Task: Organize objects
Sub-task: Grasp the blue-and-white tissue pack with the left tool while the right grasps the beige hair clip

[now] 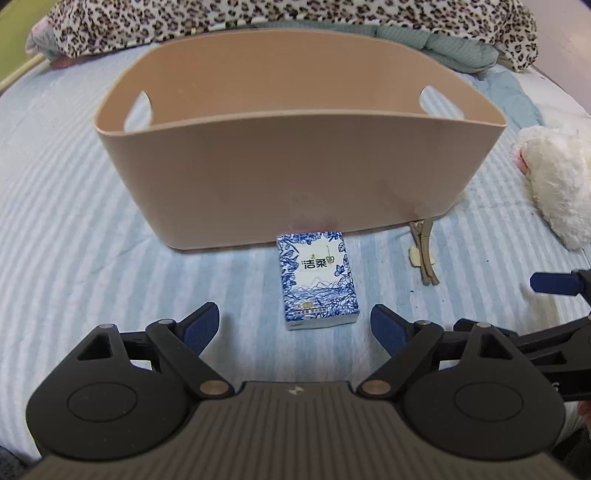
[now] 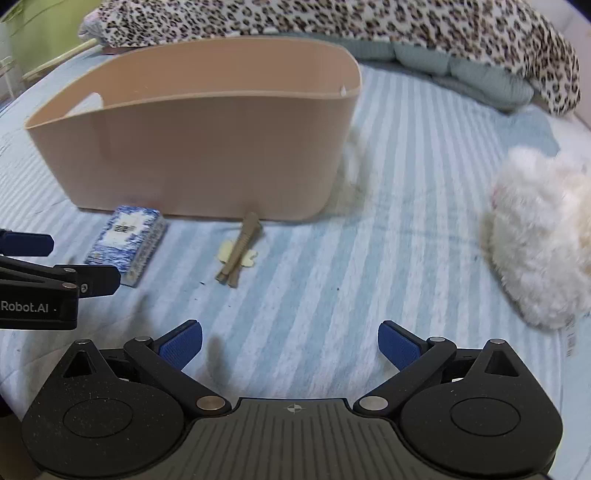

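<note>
A beige plastic basket (image 1: 295, 173) stands on the striped bed; it also shows in the right wrist view (image 2: 207, 162). A blue and white tissue pack (image 1: 318, 278) lies just in front of it, right ahead of my open, empty left gripper (image 1: 295, 325). The pack shows in the right wrist view (image 2: 127, 243) too. A tan hair clip (image 1: 424, 253) lies right of the pack, against the basket's base (image 2: 238, 251). A white plush toy (image 2: 543, 236) lies at the right (image 1: 554, 177). My right gripper (image 2: 290, 345) is open and empty over the sheet.
A leopard-print blanket (image 1: 258, 18) and a green quilt (image 2: 461, 66) lie along the back of the bed. The blue striped sheet (image 2: 388, 221) spreads between the clip and the plush toy. Each gripper shows at the edge of the other's view.
</note>
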Tool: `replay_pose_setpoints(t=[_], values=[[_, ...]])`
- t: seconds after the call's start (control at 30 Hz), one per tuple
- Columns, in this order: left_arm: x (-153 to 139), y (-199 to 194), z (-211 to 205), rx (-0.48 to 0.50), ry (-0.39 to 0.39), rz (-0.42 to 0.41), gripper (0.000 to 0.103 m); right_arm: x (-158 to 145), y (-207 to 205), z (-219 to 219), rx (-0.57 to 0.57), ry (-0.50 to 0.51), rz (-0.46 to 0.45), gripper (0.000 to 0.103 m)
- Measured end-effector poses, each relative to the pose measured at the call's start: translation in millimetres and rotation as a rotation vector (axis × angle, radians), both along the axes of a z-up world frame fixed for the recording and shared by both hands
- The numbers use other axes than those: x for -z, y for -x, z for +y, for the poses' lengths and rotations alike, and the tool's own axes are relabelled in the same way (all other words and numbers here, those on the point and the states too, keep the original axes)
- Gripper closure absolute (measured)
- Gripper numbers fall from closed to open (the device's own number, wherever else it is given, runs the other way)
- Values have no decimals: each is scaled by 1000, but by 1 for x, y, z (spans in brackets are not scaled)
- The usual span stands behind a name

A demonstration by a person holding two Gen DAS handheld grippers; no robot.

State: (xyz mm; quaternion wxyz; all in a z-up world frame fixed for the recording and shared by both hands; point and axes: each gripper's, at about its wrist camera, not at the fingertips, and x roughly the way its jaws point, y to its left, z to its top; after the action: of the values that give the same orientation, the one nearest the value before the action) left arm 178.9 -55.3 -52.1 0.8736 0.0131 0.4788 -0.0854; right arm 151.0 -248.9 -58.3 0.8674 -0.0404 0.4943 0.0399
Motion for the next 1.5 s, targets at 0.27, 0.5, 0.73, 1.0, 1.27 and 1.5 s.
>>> replay_pose_setpoints(t=[0.27, 0.5, 0.73, 1.0, 1.27, 1.5], values=[[18, -12, -5, -5, -18, 24, 13, 19, -9, 1, 1, 17, 69, 0], [23, -19, -7, -16, -26, 31, 5, 25, -9, -11, 26, -65, 107, 0], [29, -17, -3, -3, -33, 34, 0, 28, 0, -12, 54, -91, 89, 0], [28, -20, 2, 20, -16, 54, 0, 25, -3, -5, 30, -68, 148, 0], [25, -34, 14, -25, 2, 21, 0, 21, -2, 19, 13, -20, 70, 0], [25, -45, 29, -52, 6, 6, 0, 15, -19, 28, 24, -48, 25, 0]])
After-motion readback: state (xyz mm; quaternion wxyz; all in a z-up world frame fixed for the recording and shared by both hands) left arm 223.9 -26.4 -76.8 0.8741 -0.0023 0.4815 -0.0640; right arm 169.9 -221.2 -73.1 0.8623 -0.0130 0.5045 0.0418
